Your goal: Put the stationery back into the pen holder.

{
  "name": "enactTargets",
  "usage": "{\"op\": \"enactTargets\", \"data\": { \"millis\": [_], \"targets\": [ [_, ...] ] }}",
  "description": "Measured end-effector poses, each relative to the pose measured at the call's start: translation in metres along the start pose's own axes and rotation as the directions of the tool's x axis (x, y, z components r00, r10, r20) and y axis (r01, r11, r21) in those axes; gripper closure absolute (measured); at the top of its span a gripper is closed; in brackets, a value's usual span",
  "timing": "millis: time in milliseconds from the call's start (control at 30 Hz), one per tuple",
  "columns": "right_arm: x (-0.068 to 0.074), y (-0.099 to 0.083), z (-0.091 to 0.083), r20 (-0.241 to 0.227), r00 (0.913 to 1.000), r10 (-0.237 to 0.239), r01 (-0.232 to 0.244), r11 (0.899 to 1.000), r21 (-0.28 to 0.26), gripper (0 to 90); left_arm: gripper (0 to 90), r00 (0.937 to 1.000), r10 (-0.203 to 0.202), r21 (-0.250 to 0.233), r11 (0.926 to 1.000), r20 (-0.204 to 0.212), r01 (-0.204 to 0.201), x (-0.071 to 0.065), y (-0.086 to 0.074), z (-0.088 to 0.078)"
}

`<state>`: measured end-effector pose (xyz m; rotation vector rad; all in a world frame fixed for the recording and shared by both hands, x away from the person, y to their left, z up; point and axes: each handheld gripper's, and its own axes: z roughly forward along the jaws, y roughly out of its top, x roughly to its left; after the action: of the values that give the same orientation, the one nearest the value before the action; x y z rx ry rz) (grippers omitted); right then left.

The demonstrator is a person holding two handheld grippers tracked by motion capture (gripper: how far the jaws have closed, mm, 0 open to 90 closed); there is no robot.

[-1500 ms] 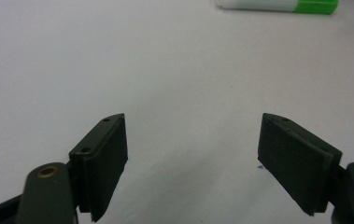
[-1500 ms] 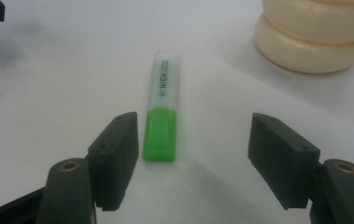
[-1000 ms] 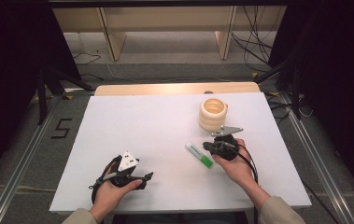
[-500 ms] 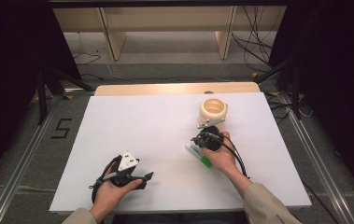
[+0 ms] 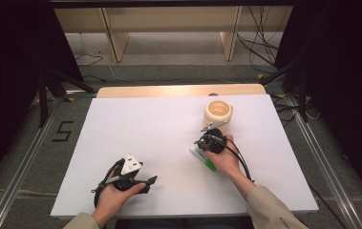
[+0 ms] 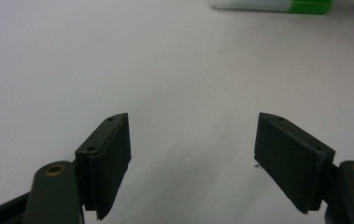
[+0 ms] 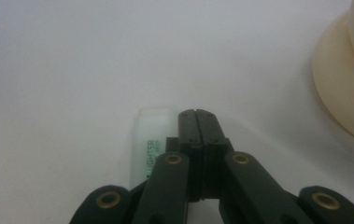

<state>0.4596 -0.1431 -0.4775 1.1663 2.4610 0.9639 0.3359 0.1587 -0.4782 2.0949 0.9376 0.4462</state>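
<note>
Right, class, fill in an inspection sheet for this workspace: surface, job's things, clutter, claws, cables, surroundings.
Surface: white table, wooden strip at far edge.
Job's things: green and white highlighter lying flat; cream cup upright.
Clutter: nothing seen.
Claws: left claw open, holding nothing; right claw shut, beside the highlighter, not gripping it.
Cables: black cable trails from the right claw.
Surroundings: wooden frame, floor wires, a "5" marked on the floor.

Green-capped white highlighter [image 5: 203, 159] flat on table [image 5: 150, 129]
</note>
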Motion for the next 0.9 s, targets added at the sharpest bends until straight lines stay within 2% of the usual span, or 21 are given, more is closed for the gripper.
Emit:
{"op": "enactTargets", "data": {
  "millis": [900],
  "targets": [
    [-0.0003, -0.0001, 0.0063, -0.003, 1.0000, 0.003, -0.003, 1.000, 0.010, 90.0, 27.2, 1.0000, 0.002, 0.000, 1.0000, 0.005, -0.002, 0.0004, 0.0001, 0.0003]
  ]
}}
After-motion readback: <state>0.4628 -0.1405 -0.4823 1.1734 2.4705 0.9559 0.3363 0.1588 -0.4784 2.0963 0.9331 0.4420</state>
